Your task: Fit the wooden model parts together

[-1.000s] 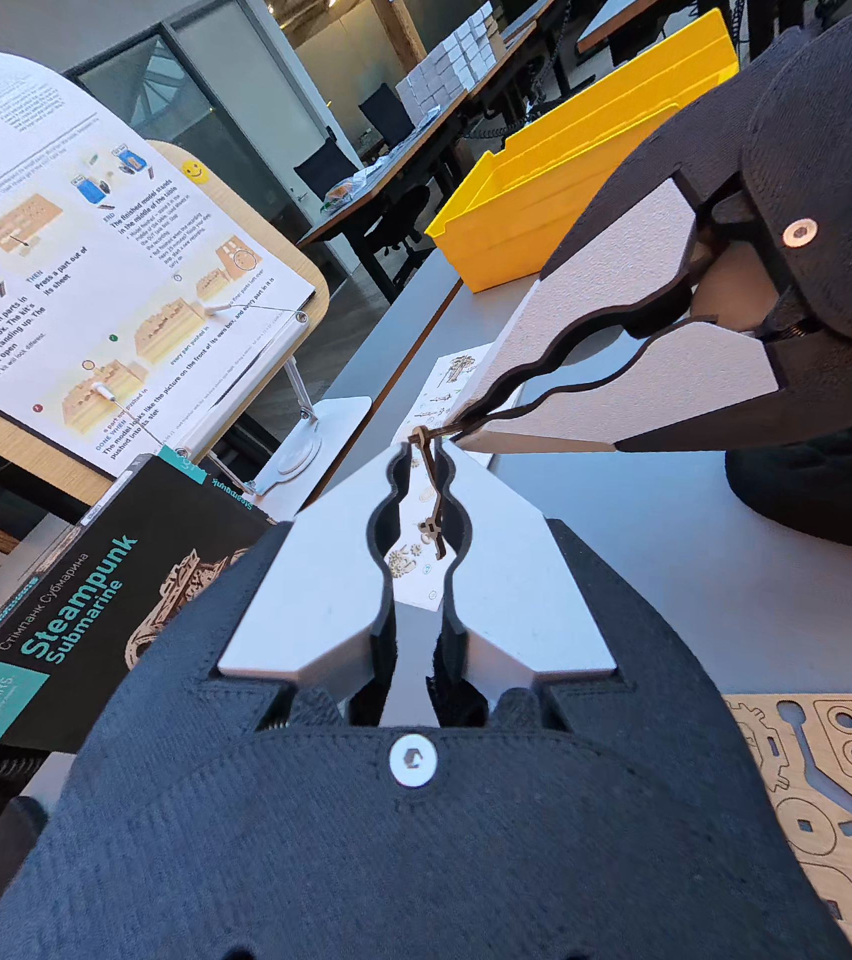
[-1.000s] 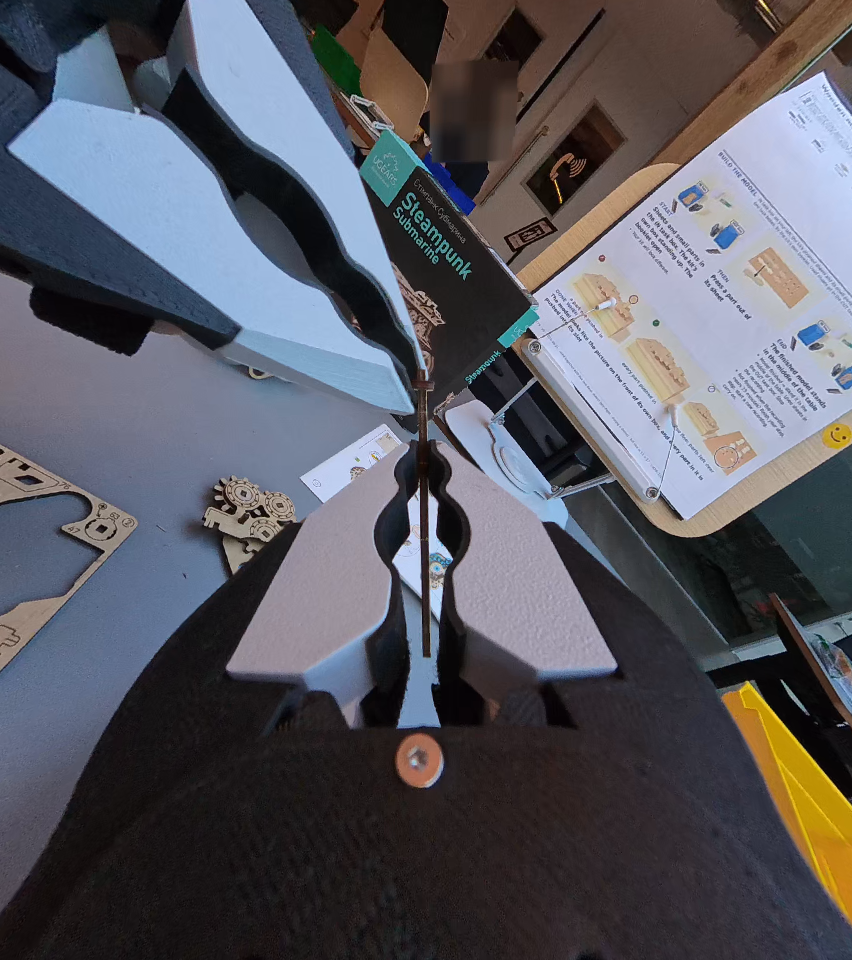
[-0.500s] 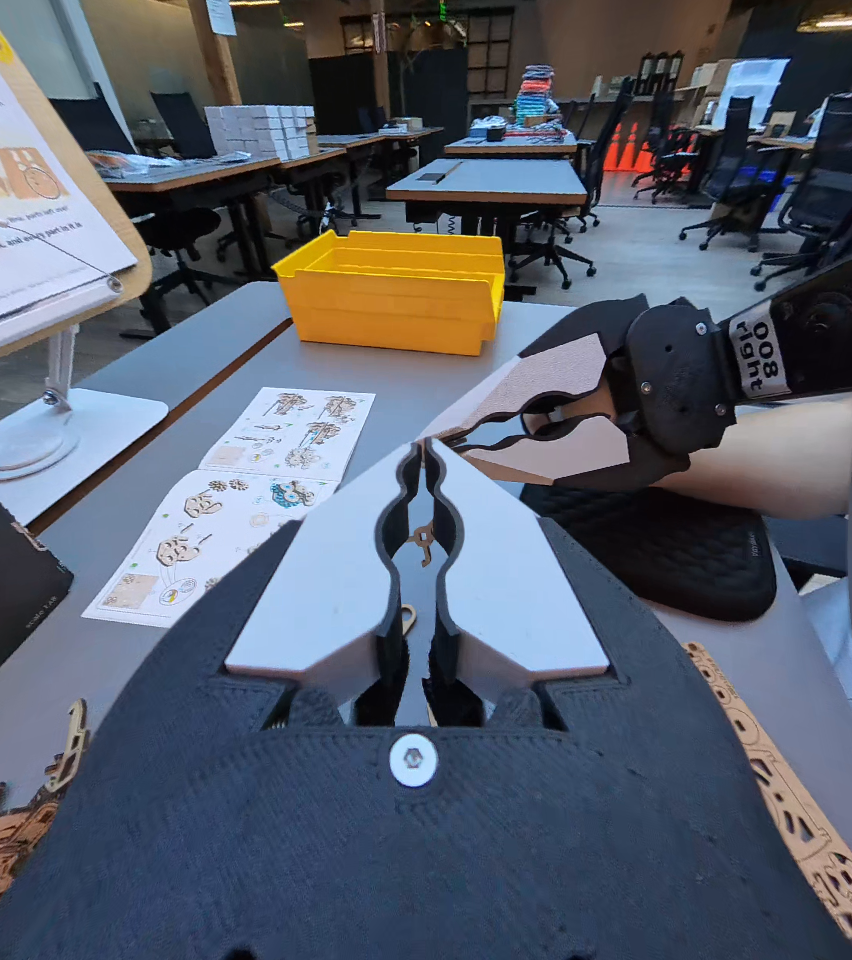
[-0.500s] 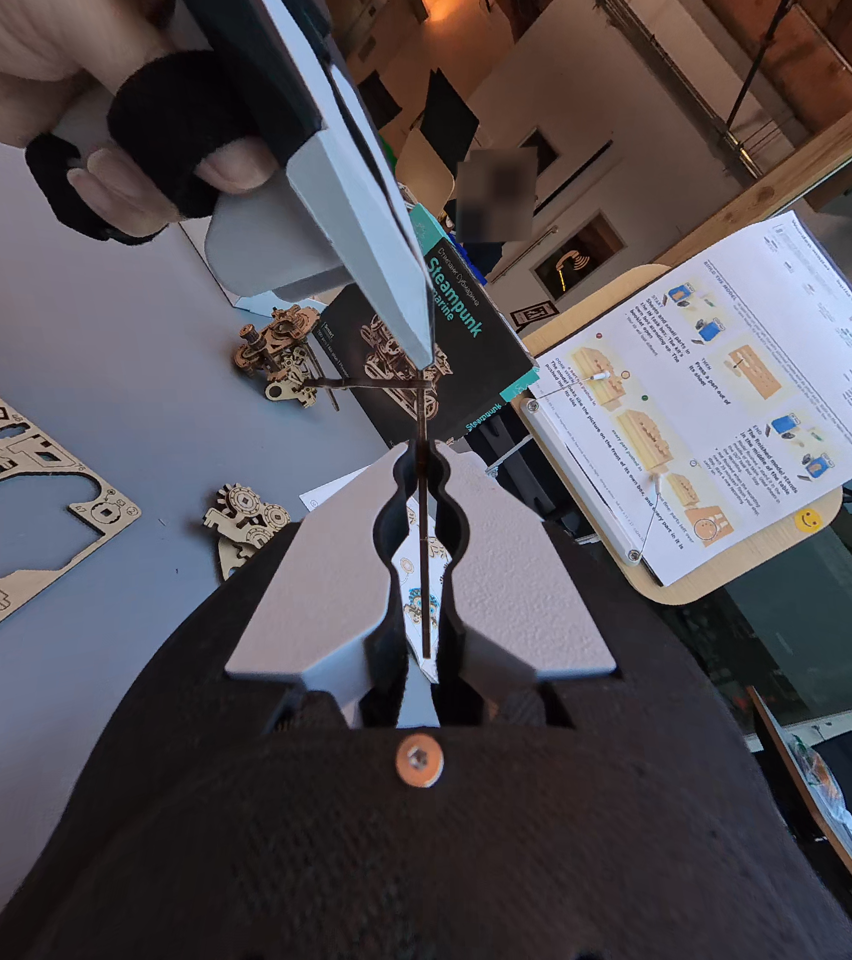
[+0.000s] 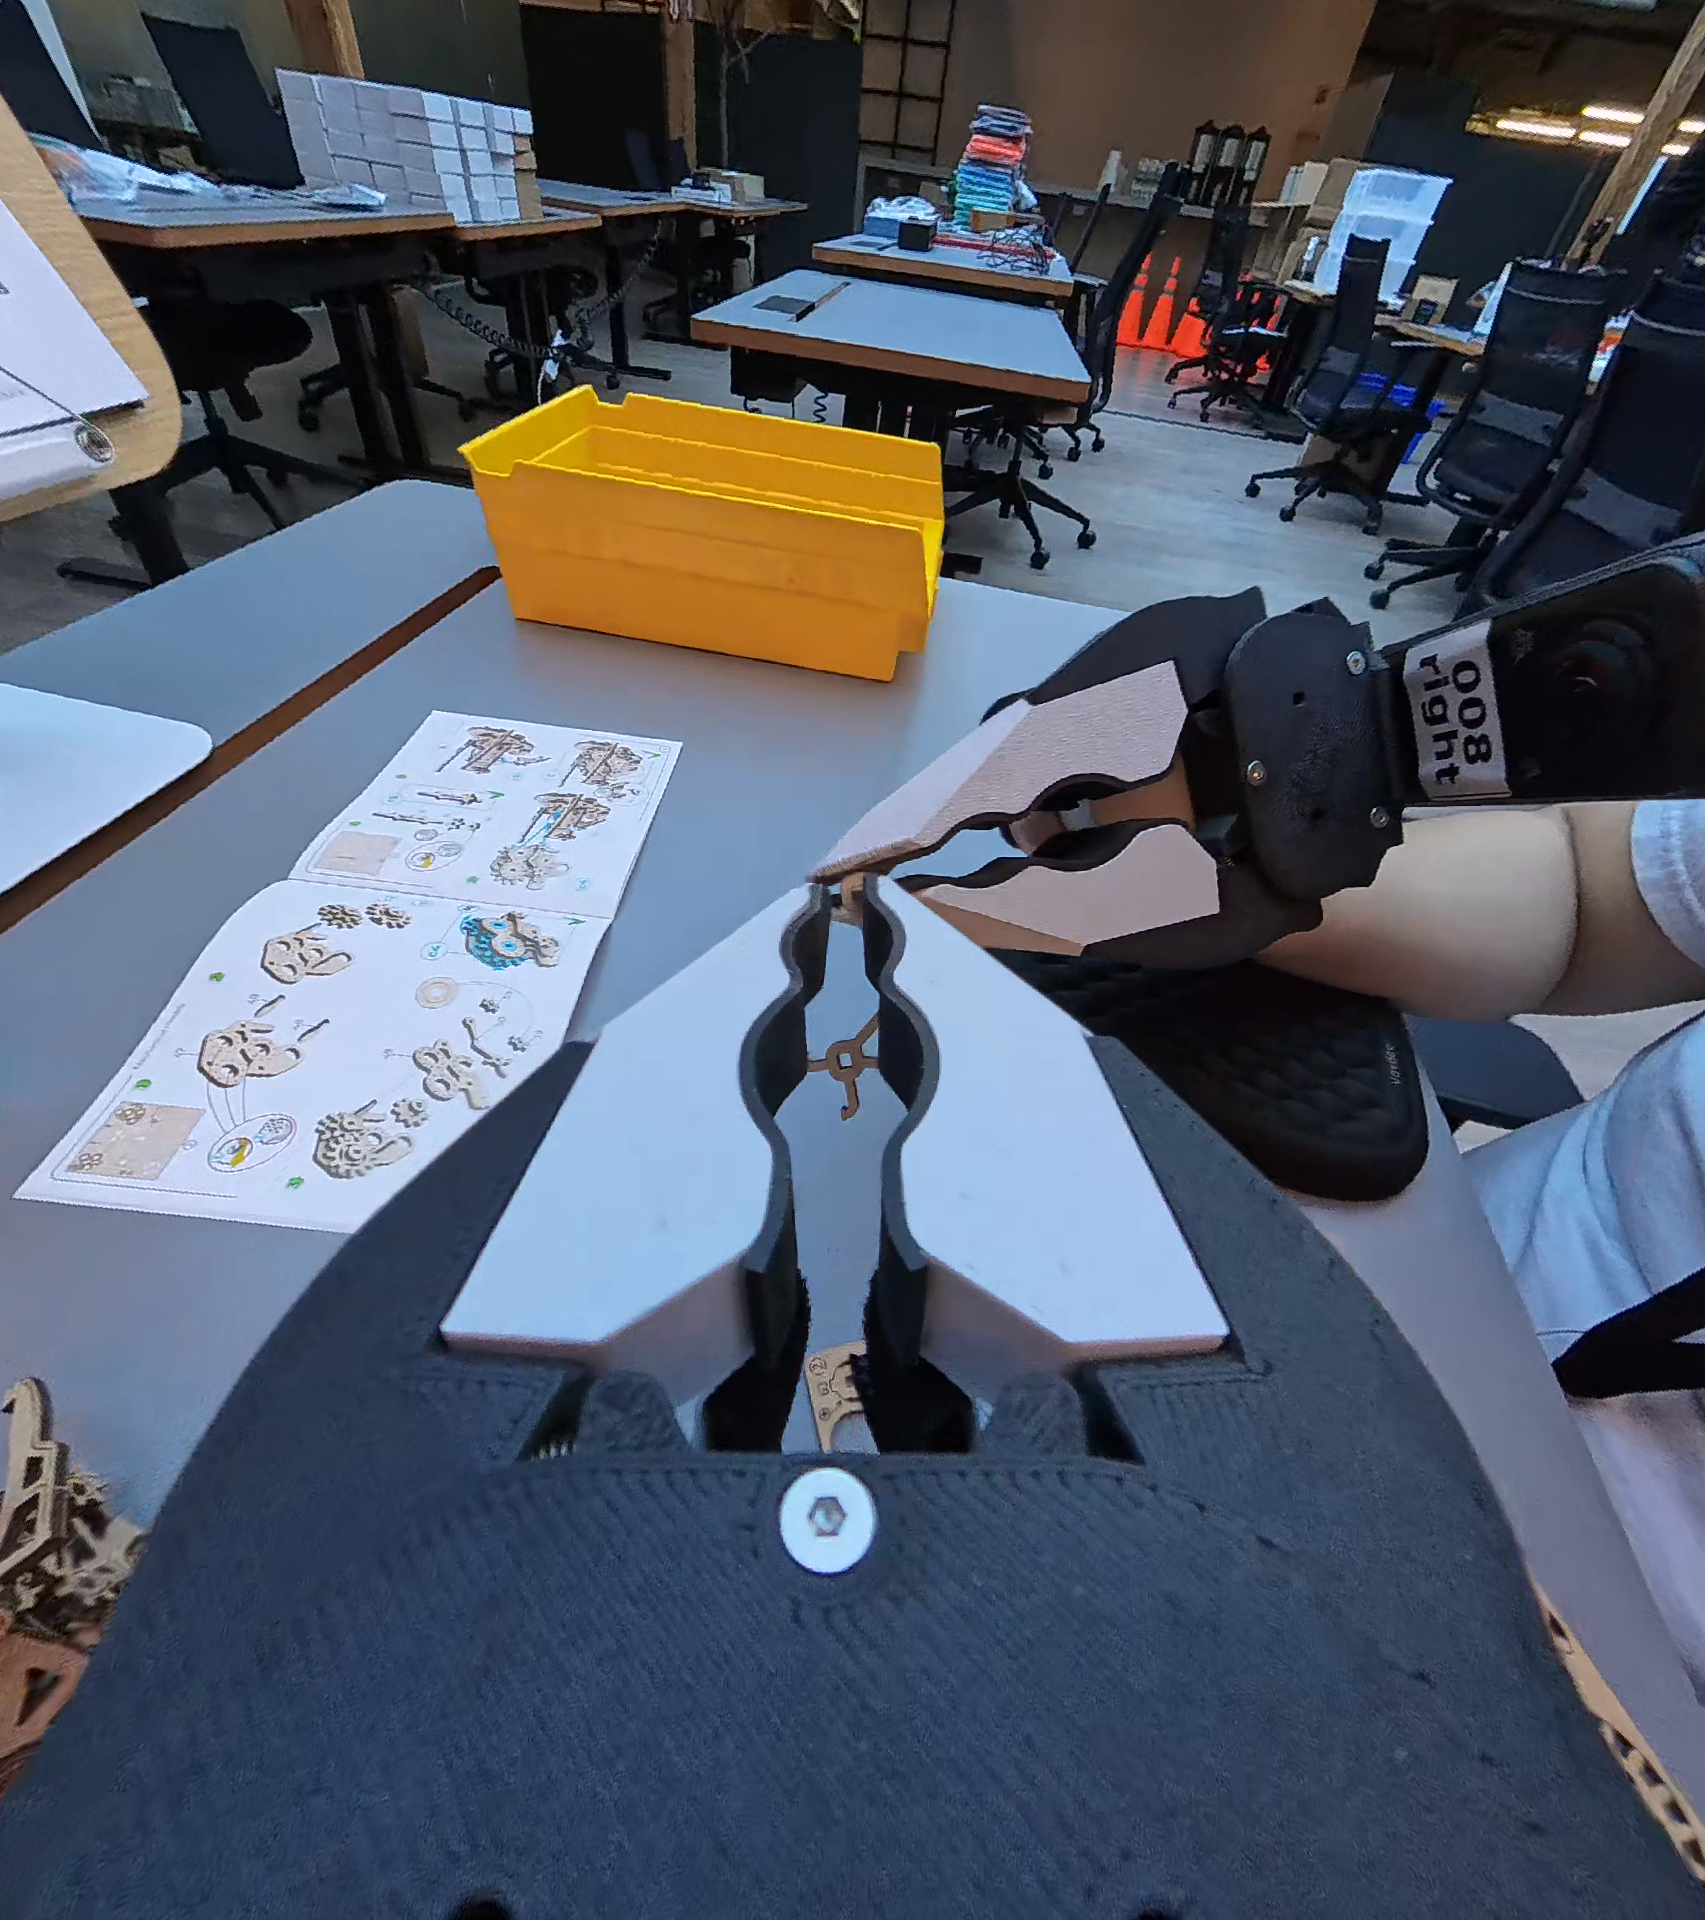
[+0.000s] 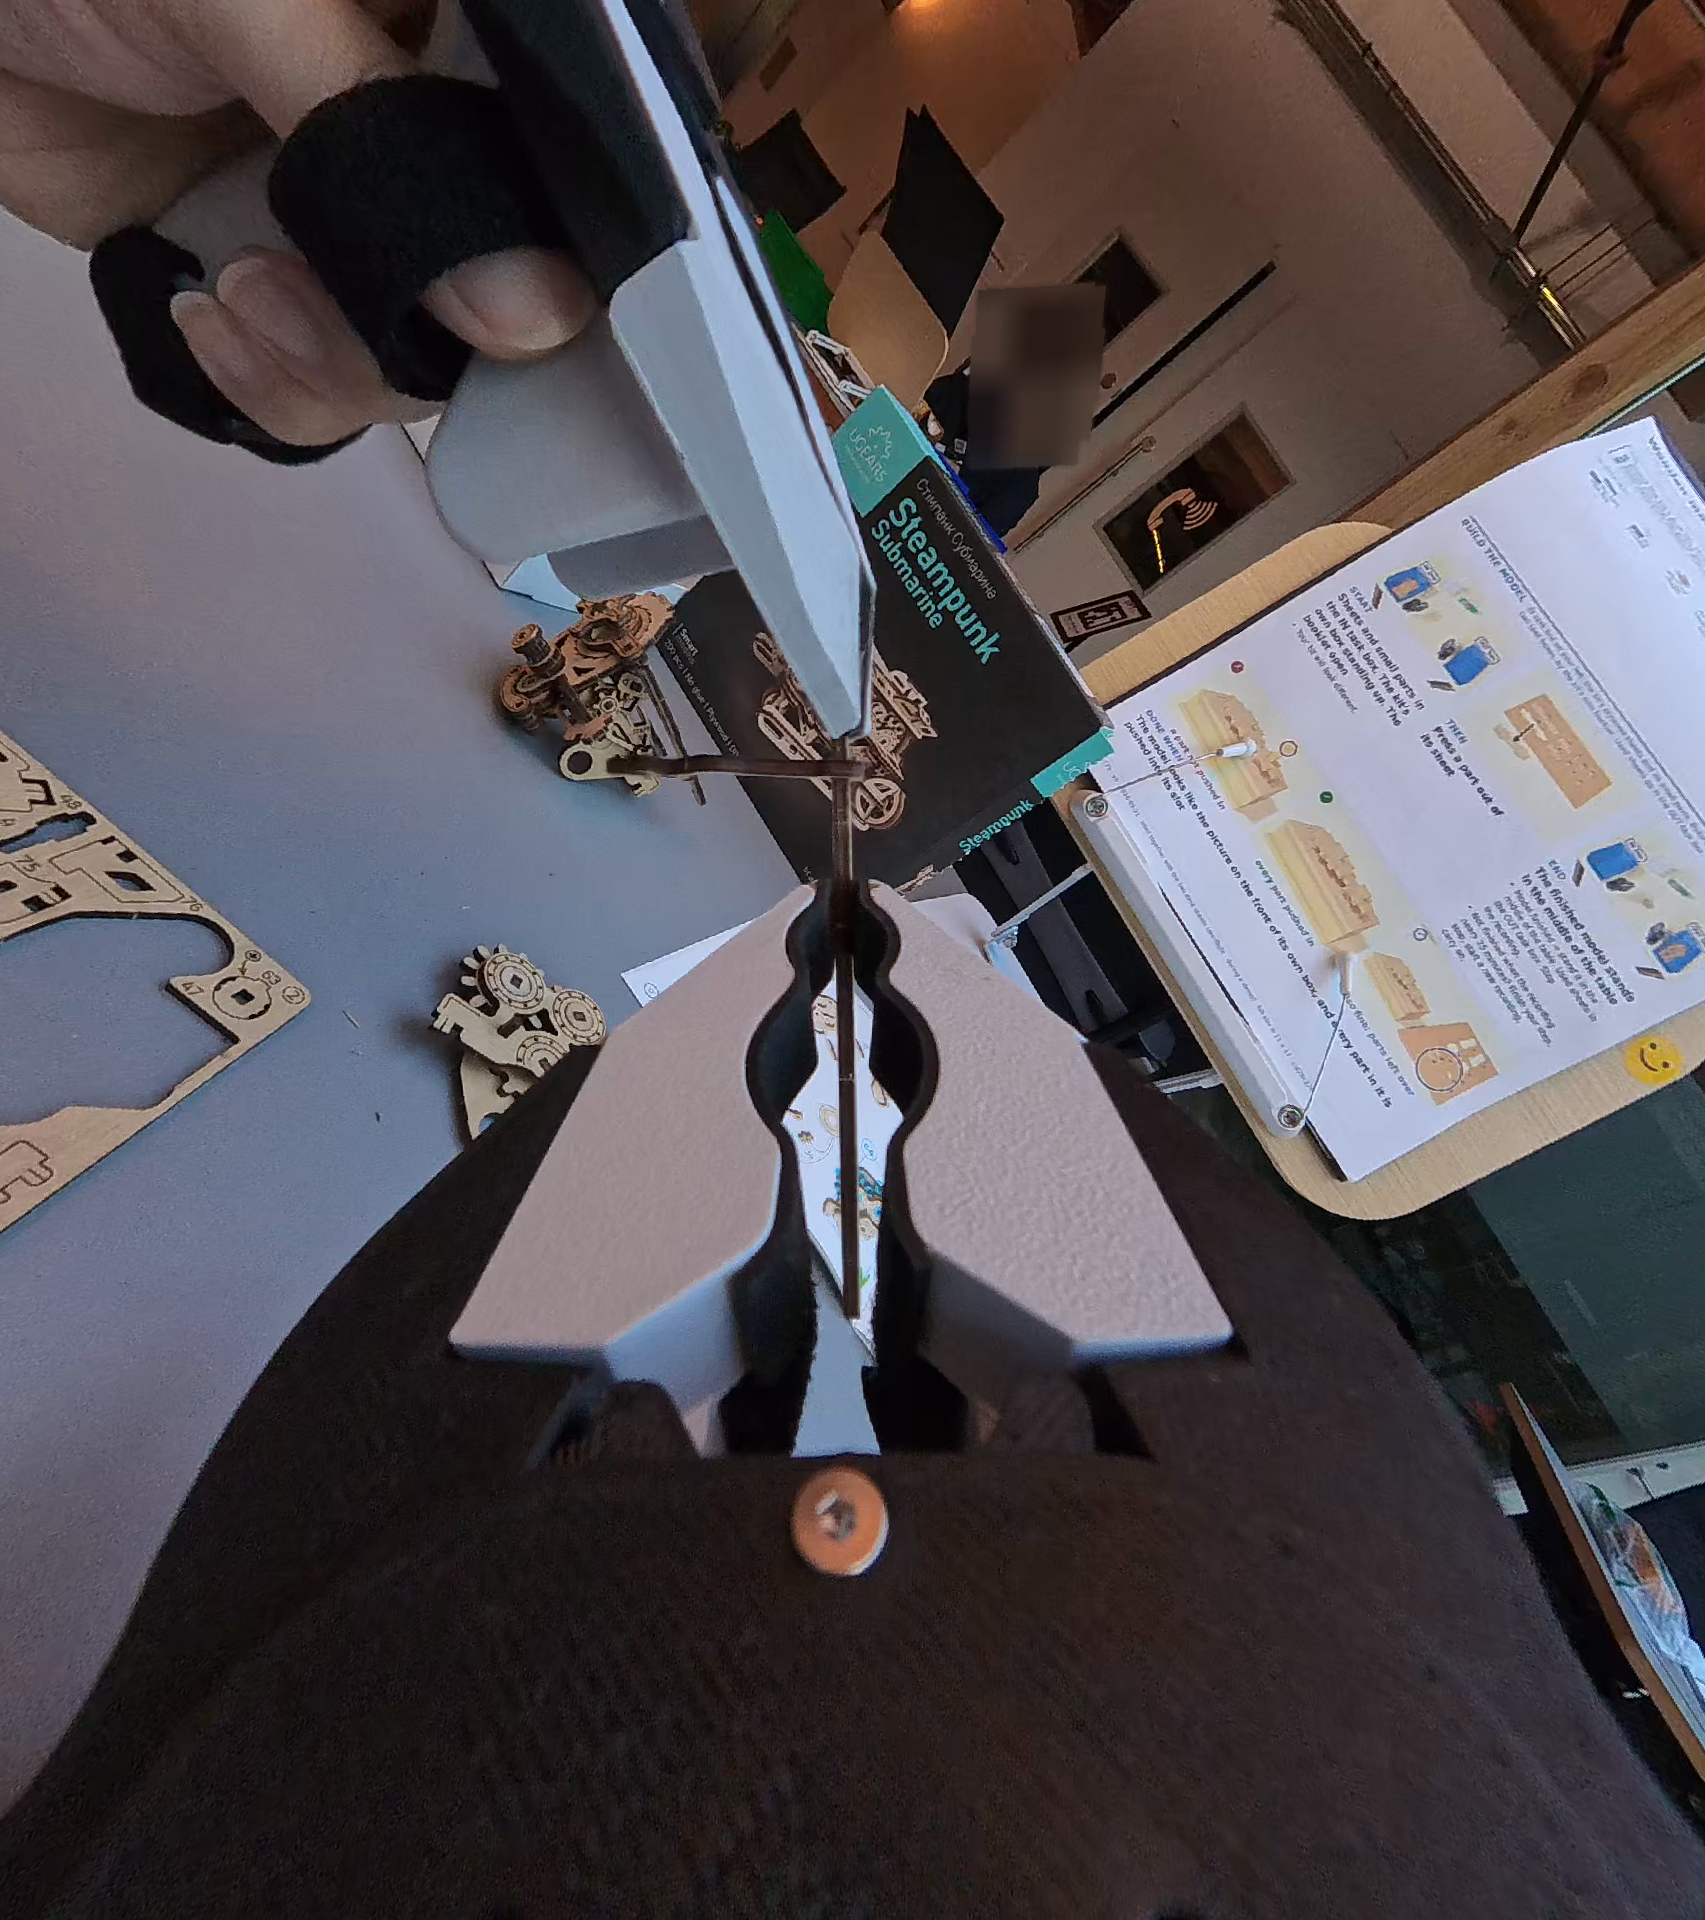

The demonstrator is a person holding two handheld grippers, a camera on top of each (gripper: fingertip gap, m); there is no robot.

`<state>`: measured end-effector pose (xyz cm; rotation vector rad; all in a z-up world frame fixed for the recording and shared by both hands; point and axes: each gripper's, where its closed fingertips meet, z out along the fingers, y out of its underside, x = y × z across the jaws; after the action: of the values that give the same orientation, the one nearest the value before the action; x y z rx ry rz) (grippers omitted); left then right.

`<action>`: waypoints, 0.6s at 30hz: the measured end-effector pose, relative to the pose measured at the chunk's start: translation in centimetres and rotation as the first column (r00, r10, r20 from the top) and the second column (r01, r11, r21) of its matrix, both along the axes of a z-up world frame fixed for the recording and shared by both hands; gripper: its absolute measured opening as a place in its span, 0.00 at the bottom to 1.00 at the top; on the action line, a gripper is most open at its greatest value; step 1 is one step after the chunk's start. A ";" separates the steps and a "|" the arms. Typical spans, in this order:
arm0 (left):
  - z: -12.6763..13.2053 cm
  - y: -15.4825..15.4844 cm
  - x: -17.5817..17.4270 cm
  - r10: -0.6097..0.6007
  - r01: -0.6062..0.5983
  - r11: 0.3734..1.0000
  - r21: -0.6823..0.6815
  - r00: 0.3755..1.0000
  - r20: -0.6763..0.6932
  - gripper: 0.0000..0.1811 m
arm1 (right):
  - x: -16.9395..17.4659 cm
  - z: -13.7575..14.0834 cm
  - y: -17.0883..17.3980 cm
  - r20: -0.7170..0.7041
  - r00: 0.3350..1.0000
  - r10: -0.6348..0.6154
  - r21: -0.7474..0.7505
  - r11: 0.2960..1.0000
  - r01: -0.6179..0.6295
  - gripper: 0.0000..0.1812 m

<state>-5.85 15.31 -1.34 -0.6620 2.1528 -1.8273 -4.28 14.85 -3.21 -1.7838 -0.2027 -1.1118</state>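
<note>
My left gripper [image 5: 843, 899] is shut on a small flat wooden part [image 5: 846, 1070] that shows between its fingers. My right gripper [image 6: 843, 891] is shut on a thin wooden strip [image 6: 841, 842], seen edge-on and pointing forward past its tips. In the right wrist view the left gripper [image 6: 853, 727] comes down from above, and its part [image 6: 723, 767] lies crosswise and meets the strip's far end. In the left wrist view the right gripper [image 5: 869, 878] comes in from the right, tip to tip with mine. Both are held above the grey table [image 5: 775, 748].
An open booklet [image 5: 380, 966] and a yellow bin [image 5: 713, 540] lie ahead, with a black pad [image 5: 1243, 1070] under the right forearm. A partly built model [image 6: 588, 686], a gear sub-assembly [image 6: 515, 1029], a cut-out wooden sheet [image 6: 48, 935], the kit box [image 6: 962, 665] and an instruction board [image 6: 1450, 810] surround the work. My left and right fingertips are right by each other.
The left gripper has swung from facing the instruction board to facing the bin and has turned edge-on to the right gripper. The two held parts stay together at the tips.
</note>
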 end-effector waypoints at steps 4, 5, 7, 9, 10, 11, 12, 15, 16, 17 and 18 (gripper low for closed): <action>-0.1 -0.2 -0.2 -0.034 0.033 0.999 -0.031 0.998 -0.047 0.00 | -0.1 -0.1 0.1 0.009 1.000 0.002 -0.010 1.000 -0.002 0.01; -0.4 -0.2 -0.2 -0.034 0.033 0.999 -0.014 0.998 -0.046 0.00 | -0.1 -0.2 0.1 0.006 1.000 -0.001 -0.013 1.000 0.001 0.01; -0.5 -0.3 -0.2 -0.032 0.032 0.999 0.003 0.999 -0.037 0.00 | -0.1 -0.2 0.1 0.004 1.000 0.000 -0.012 1.000 0.000 0.01; -0.5 -0.3 -0.3 -0.037 0.038 0.999 0.001 0.998 -0.042 0.00 | -0.2 -0.2 0.1 0.007 1.000 0.005 -0.010 1.000 -0.005 0.01; -0.5 -0.3 -0.3 -0.041 0.041 0.999 -0.004 0.998 -0.049 0.00 | -0.2 -0.2 0.2 0.007 1.000 0.006 -0.009 1.000 -0.006 0.01; -0.5 -0.2 -0.3 -0.043 0.043 0.999 -0.008 0.998 -0.054 0.00 | -0.2 -0.2 0.2 0.010 1.000 0.005 -0.013 1.000 -0.005 0.01; -0.6 -0.2 -0.3 -0.043 0.043 0.999 -0.007 0.997 -0.057 0.00 | -0.2 -0.3 0.2 0.006 1.000 0.005 -0.016 1.000 -0.005 0.01; -0.5 0.3 0.3 -0.003 0.003 1.000 0.002 0.999 -0.037 0.12 | 0.0 -0.1 0.1 -0.011 1.000 0.000 0.003 1.000 0.000 0.01; -0.4 0.4 0.5 0.008 -0.008 1.000 -0.002 1.000 -0.030 0.15 | 0.2 0.0 -0.1 -0.017 1.000 -0.007 0.012 1.000 0.007 0.01; -0.4 0.5 0.5 0.005 -0.006 1.000 -0.010 0.999 -0.037 0.15 | 0.2 0.1 -0.1 -0.025 1.000 -0.005 0.021 1.000 0.006 0.01; -0.5 0.4 0.4 -0.008 0.007 1.000 -0.019 0.998 -0.059 0.16 | 0.2 0.2 -0.1 -0.030 1.000 0.001 0.030 1.000 0.000 0.01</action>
<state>-5.47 15.72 -1.85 -0.7220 2.1803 -1.8564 -4.13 14.74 -3.03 -1.7723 -0.1676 -1.0820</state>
